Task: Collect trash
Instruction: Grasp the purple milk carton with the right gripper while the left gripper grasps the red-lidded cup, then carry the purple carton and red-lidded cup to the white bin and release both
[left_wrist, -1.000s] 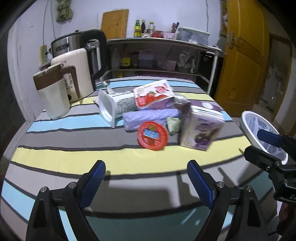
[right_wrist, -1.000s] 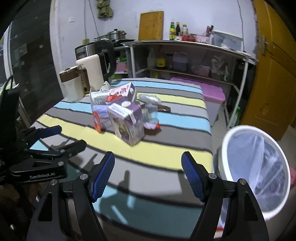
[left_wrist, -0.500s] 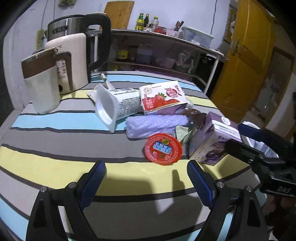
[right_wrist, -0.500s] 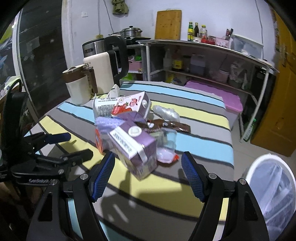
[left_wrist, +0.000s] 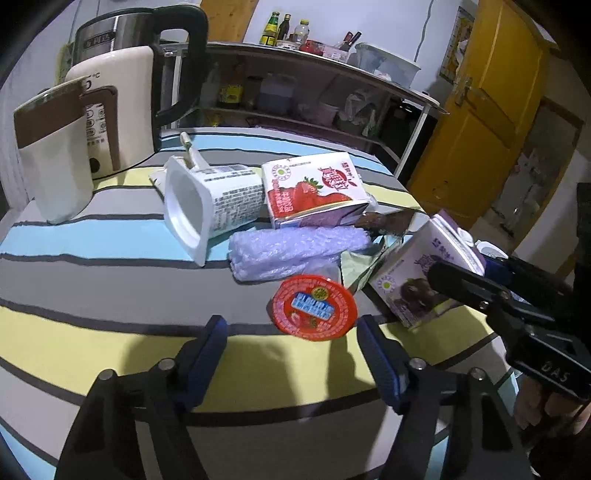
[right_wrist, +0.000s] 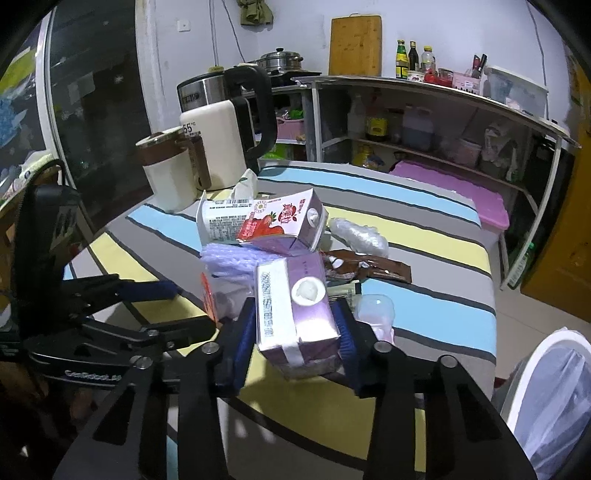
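Observation:
A trash pile lies on the striped table (left_wrist: 92, 332): a red-lidded jelly cup (left_wrist: 312, 308), a bubble-wrap roll (left_wrist: 295, 251), a tipped white yoghurt cup (left_wrist: 207, 206), a strawberry carton (left_wrist: 314, 192) and a purple milk carton (right_wrist: 295, 314). My left gripper (left_wrist: 293, 350) is closing with the jelly cup at its tips; the pads stand clear of it. The closing jaws of my right gripper (right_wrist: 295, 332) have the purple carton between them, a pad against each side. In the left wrist view the right gripper (left_wrist: 476, 275) straddles that carton (left_wrist: 406, 280).
A cream kettle (left_wrist: 118, 110) and a white jug with a brown band (left_wrist: 55, 155) stand at the table's far left. A brown wrapper (right_wrist: 369, 267) and clear plastic (right_wrist: 358, 234) lie behind the pile. A lined white bin (right_wrist: 550, 398) stands off the table's right edge, shelves behind.
Both grippers came forward to the pile. The right jaws narrowed onto the purple carton. The left jaws narrowed, and the red-lidded cup now sits at their tips.

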